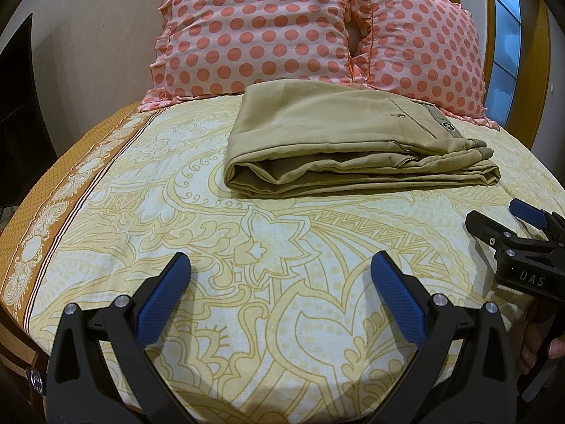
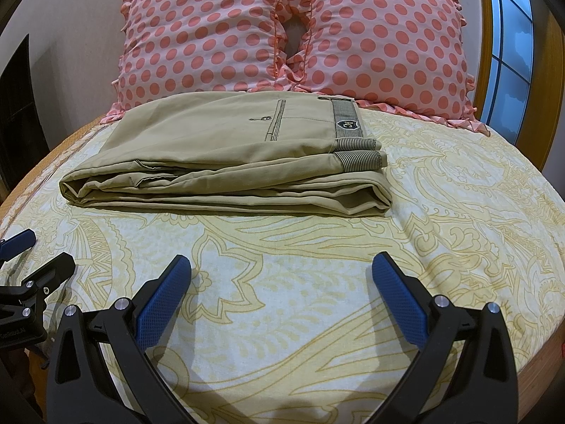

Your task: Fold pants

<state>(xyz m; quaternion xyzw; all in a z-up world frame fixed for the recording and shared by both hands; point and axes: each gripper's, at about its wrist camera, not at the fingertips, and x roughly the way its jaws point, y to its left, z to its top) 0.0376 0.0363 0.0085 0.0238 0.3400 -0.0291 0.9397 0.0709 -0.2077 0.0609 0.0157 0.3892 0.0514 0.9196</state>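
Khaki pants [image 1: 346, 141] lie folded in a flat stack on the bed, in front of the pillows; they also show in the right wrist view [image 2: 219, 162], with the striped waistband and a dark label at the right end. My left gripper [image 1: 280, 265] is open and empty, held over the sheet well short of the pants. My right gripper [image 2: 281, 265] is open and empty too, also short of the stack. The right gripper shows at the right edge of the left wrist view [image 1: 494, 217], and the left gripper at the left edge of the right wrist view [image 2: 39, 251].
The bed carries a cream sheet with a yellow floral print [image 1: 268, 282] and a brown border on the left [image 1: 42, 219]. Two pink polka-dot pillows [image 2: 212, 35] [image 2: 381, 42] lean against the wooden headboard. A window [image 2: 508, 49] is at the right.
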